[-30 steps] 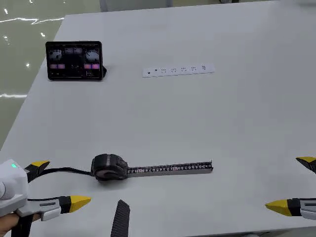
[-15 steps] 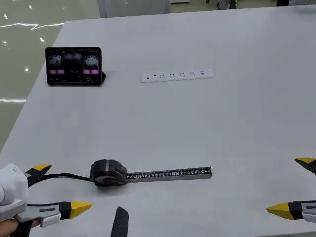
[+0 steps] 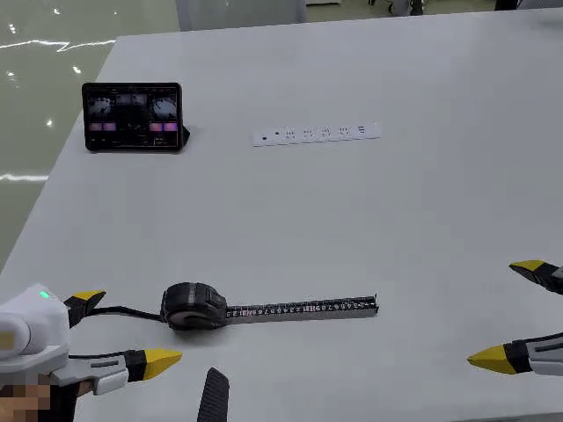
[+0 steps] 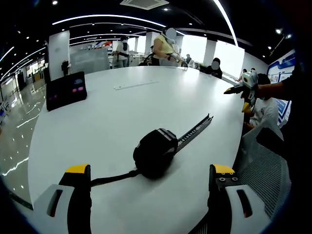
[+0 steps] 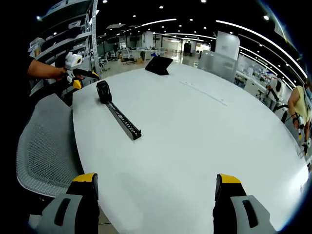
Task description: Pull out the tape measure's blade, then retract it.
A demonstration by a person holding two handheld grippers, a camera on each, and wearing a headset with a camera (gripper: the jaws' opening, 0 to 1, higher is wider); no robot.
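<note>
A black tape measure point(image 3: 193, 307) lies on the white table, its blade point(image 3: 301, 308) pulled out to the right and flat on the surface. A black wrist cord point(image 3: 123, 309) trails left from the case. My left gripper point(image 3: 132, 327) is open just left of the case, fingers either side of the cord, touching nothing. In the left gripper view the tape measure point(image 4: 155, 151) sits ahead between the open jaws. My right gripper point(image 3: 519, 312) stands open at the right edge, well apart from the blade's tip point(image 5: 136, 134).
A dark tablet point(image 3: 132, 117) stands at the table's back left. A white power strip point(image 3: 317, 134) lies beyond the middle. A mesh chair back point(image 3: 213, 396) pokes up at the near edge. People stand behind the table's far end point(image 4: 168, 46).
My left gripper has moved a little right toward the case. My right gripper has shifted slightly up and left. The tape measure and its blade have stayed put.
</note>
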